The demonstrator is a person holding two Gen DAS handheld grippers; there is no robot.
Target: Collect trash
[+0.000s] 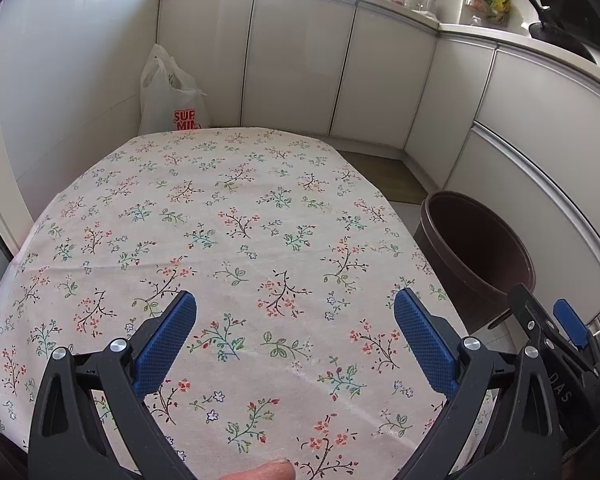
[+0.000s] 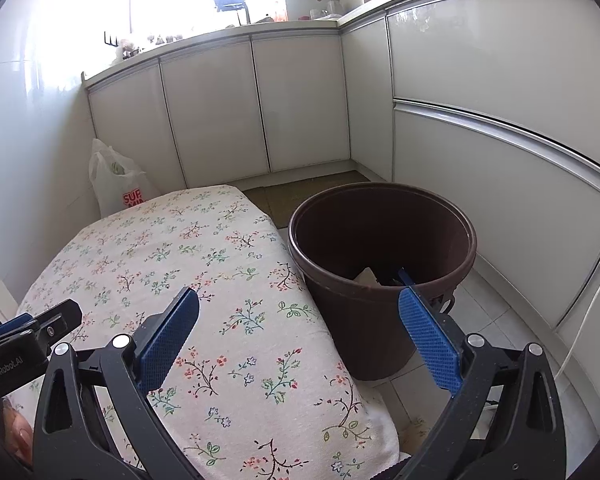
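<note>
A brown round trash bin (image 2: 382, 280) stands on the floor beside the table's right edge; it also shows in the left wrist view (image 1: 476, 256). Inside it lie a pale scrap (image 2: 367, 276) and a blue piece (image 2: 405, 278). My left gripper (image 1: 296, 336) is open and empty above the floral tablecloth (image 1: 228, 240). My right gripper (image 2: 300, 328) is open and empty, over the table's right edge with its right finger near the bin's rim. No trash shows on the cloth.
A white plastic bag (image 1: 172, 96) stands on the floor behind the table against the wall. White cabinets (image 2: 260, 108) run along the back and right. A white cable (image 2: 580, 328) hangs at the right. Tiled floor (image 2: 496, 320) lies around the bin.
</note>
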